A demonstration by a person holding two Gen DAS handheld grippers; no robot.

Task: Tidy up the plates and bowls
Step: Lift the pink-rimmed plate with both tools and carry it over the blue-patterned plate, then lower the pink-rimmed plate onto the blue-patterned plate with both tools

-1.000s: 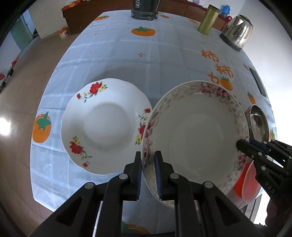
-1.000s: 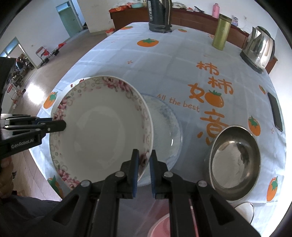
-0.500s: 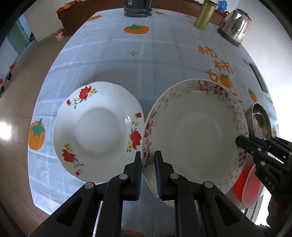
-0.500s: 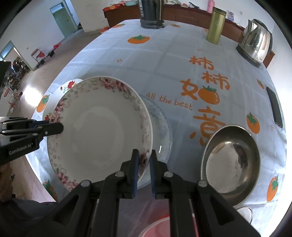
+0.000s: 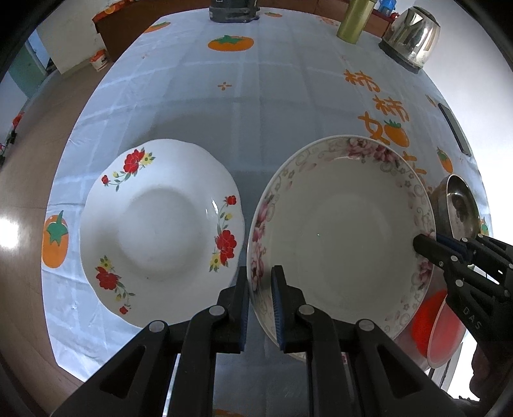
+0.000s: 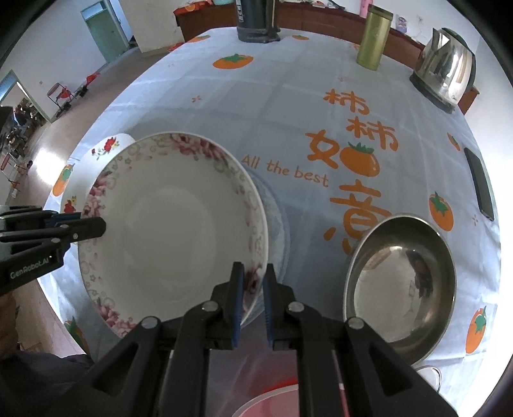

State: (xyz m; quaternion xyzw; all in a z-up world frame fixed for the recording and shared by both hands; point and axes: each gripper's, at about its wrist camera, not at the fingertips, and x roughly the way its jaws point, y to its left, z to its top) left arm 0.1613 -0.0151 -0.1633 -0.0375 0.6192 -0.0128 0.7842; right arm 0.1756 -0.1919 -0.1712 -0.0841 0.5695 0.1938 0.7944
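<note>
We have the pink-floral plate point(image 5: 340, 231) lifted off the counter point(image 5: 256, 96): left gripper point(image 5: 260, 295) clamped on its near-left rim, right gripper point(image 6: 253, 288) clamped on the opposite rim. Red-flower plate point(image 5: 160, 231) sits just left, apart. Steel bowl point(image 6: 400, 282) to the right.

A round surface point(image 6: 288, 106) wears a pale blue cloth printed with orange persimmons. Behind it runs a brown wooden sideboard point(image 6: 307, 19) against white walls. A green door point(image 6: 107, 30) stands at far left, and daylight glares off the brown floor point(image 5: 19, 224).
</note>
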